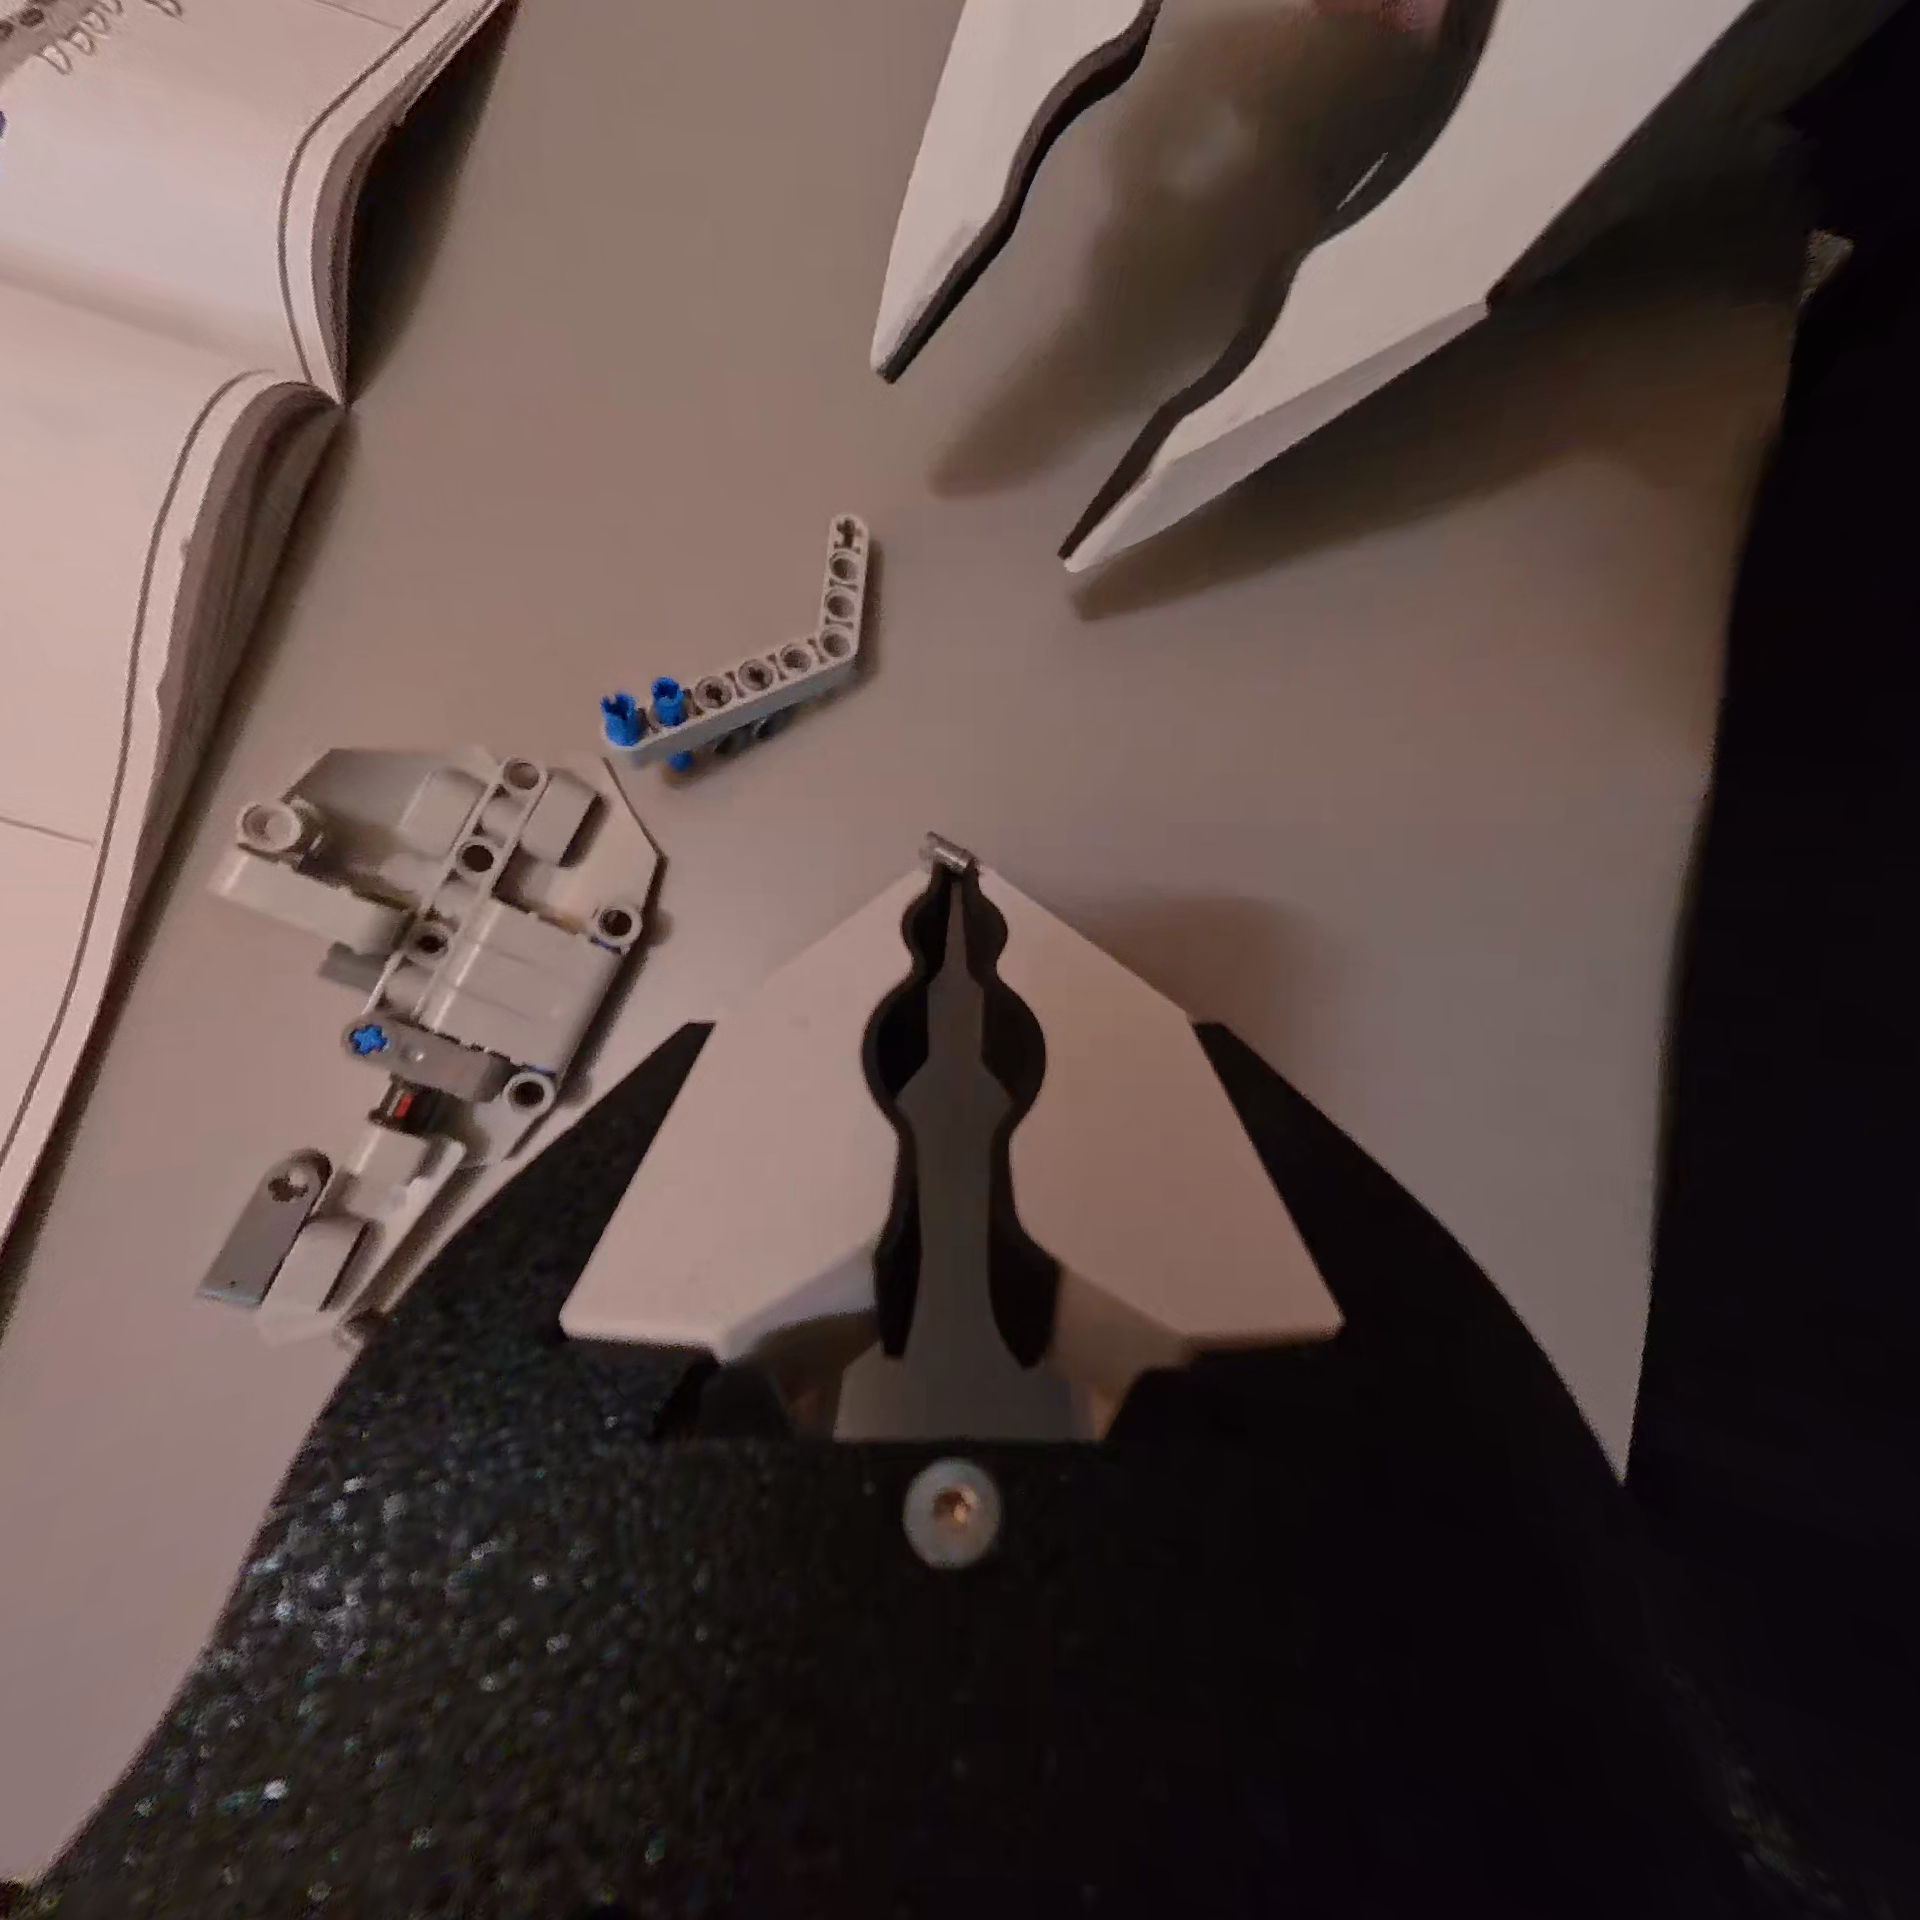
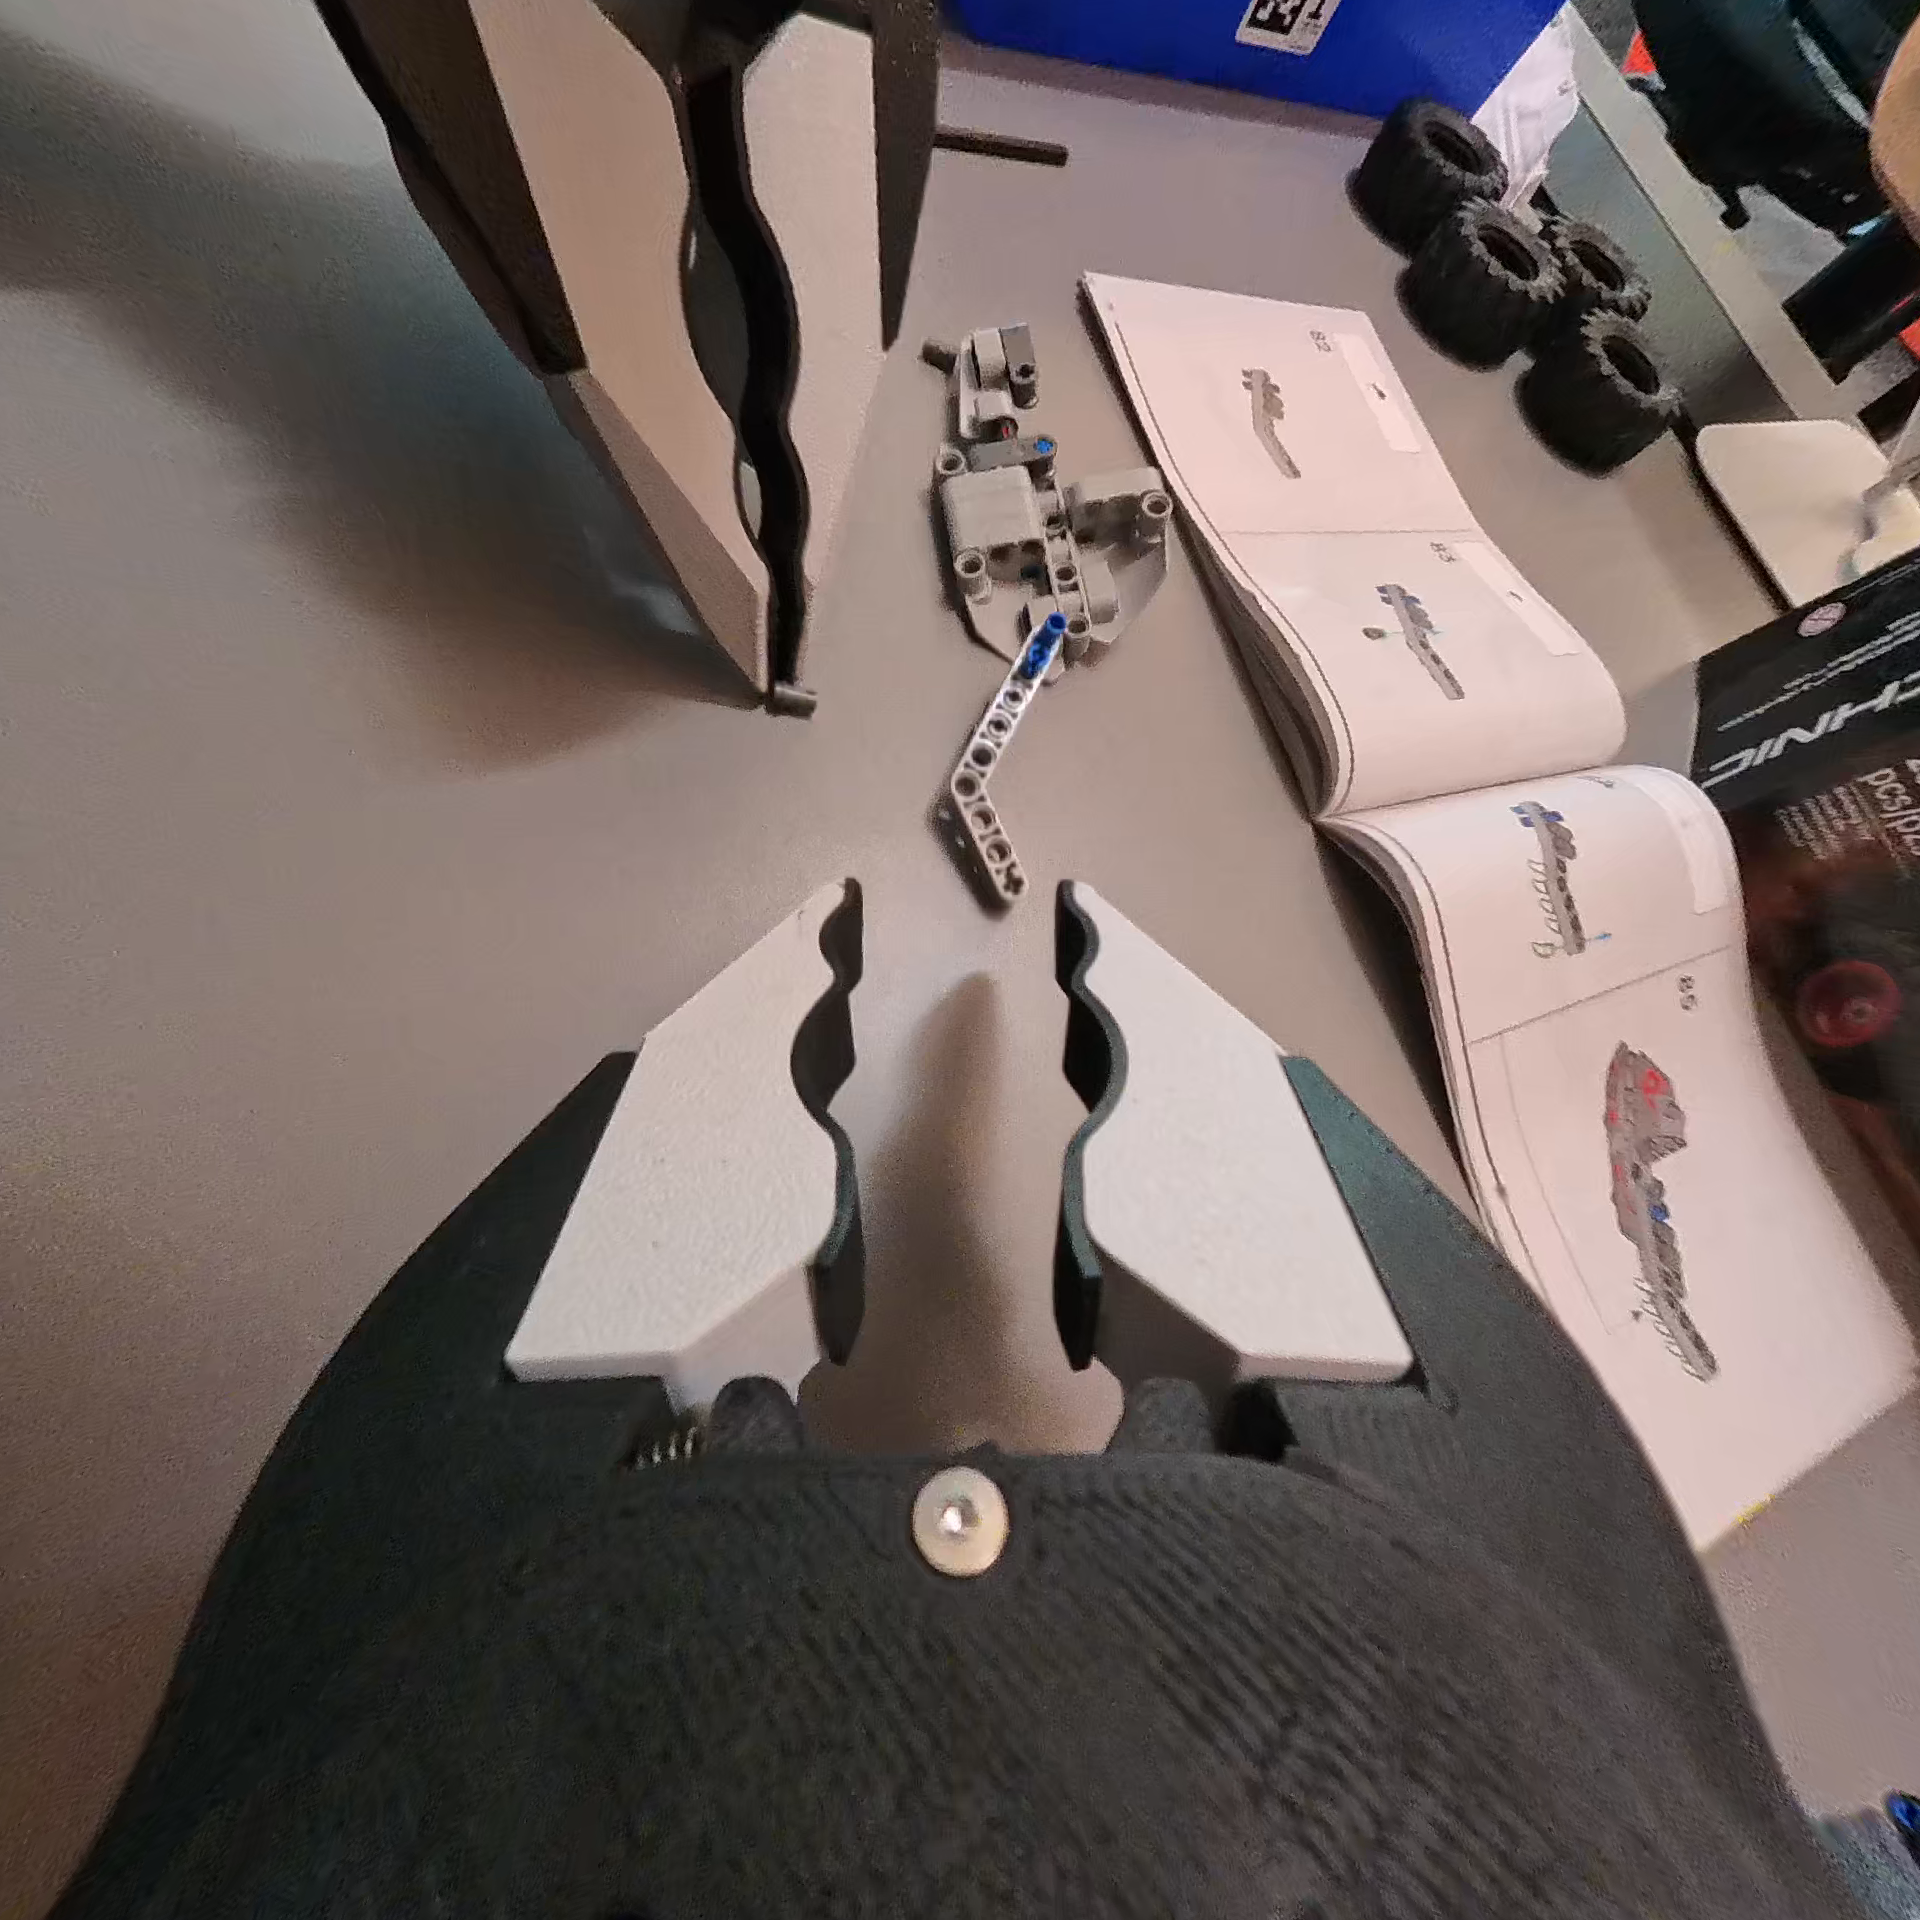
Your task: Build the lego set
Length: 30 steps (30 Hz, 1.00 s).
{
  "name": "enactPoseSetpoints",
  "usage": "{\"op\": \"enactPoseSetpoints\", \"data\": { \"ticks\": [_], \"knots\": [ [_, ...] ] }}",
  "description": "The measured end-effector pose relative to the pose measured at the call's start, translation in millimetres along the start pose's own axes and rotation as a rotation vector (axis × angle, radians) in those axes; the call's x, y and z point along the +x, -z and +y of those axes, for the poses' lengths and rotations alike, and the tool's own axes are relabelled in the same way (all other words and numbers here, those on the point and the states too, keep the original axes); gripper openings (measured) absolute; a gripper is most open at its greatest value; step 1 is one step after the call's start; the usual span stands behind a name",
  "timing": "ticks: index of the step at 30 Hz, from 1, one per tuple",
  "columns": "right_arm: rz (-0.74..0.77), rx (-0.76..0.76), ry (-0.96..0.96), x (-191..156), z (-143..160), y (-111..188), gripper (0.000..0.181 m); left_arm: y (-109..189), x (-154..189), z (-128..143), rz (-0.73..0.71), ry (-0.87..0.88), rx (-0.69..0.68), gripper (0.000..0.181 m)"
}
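Observation:
A bent grey beam [image 1: 781,665] with two blue pins [image 1: 644,712] at one end lies flat on the grey table; it also shows in the right wrist view [image 2: 992,774]. A grey part-built assembly [image 1: 457,935] lies left of it, also in the right wrist view [image 2: 1044,520]. My left gripper [image 1: 951,868] is shut on a small grey piece [image 1: 951,854] at its tips, just right of the beam; it shows in the right wrist view [image 2: 790,696]. My right gripper [image 2: 958,904] is open and empty, its tips just short of the beam's near end; it shows in the left wrist view [image 1: 977,468].
An open instruction booklet [image 2: 1455,748] lies to the right of the parts, seen at the left in the left wrist view [image 1: 125,520]. Several black tyres [image 2: 1527,281], a blue box [image 2: 1195,42] and a dark set box [image 2: 1829,790] stand along the far and right sides. My hands' fingertips stand some 7 cm from each other.

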State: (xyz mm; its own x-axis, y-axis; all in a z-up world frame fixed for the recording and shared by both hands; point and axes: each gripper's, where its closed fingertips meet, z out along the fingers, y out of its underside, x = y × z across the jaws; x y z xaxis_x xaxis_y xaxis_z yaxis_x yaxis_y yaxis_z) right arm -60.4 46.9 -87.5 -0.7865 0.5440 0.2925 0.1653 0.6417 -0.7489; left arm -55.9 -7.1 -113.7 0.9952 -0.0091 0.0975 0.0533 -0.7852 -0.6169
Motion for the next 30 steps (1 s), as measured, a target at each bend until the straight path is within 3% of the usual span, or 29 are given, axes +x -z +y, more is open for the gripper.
{"op": "enactPoseSetpoints", "data": {
  "ticks": [1,6,14,18,21,25,30],
  "knots": [
    [0.008,0.007,0.018,-0.3,-0.2,2.9,0.036,-1.0,0.1,-0.8,-0.01,-0.006,-0.01,0.0],
    [-0.033,0.125,0.092,-21.9,-19.5,4.3,0.027,-3.7,4.7,-3.8,-0.023,-0.01,-0.037,0.005],
    [-0.066,0.055,0.208,-35.2,-15.0,-15.2,0.022,1.8,-3.1,-2.0,-0.165,-0.066,-0.085,0.011],
    [-0.056,0.039,0.222,-34.6,-13.1,-19.2,0.023,-2.5,1.7,-2.9,-0.158,-0.016,-0.077,0.015],
    [-0.051,0.029,0.224,-35.7,-11.3,-21.4,0.023,-4.9,1.4,-5.9,-0.165,0.001,-0.051,0.002],
    [0.007,0.046,0.239,-29.5,-14.7,-19.3,0.022,-5.1,0.4,-9.5,-0.14,0.082,-0.002,0.001],
    [0.146,0.138,0.288,-18.9,-31.9,-12.2,0.025,6.9,3.0,-29.2,0.021,0.32,0.187,0.001]
  ]
}}
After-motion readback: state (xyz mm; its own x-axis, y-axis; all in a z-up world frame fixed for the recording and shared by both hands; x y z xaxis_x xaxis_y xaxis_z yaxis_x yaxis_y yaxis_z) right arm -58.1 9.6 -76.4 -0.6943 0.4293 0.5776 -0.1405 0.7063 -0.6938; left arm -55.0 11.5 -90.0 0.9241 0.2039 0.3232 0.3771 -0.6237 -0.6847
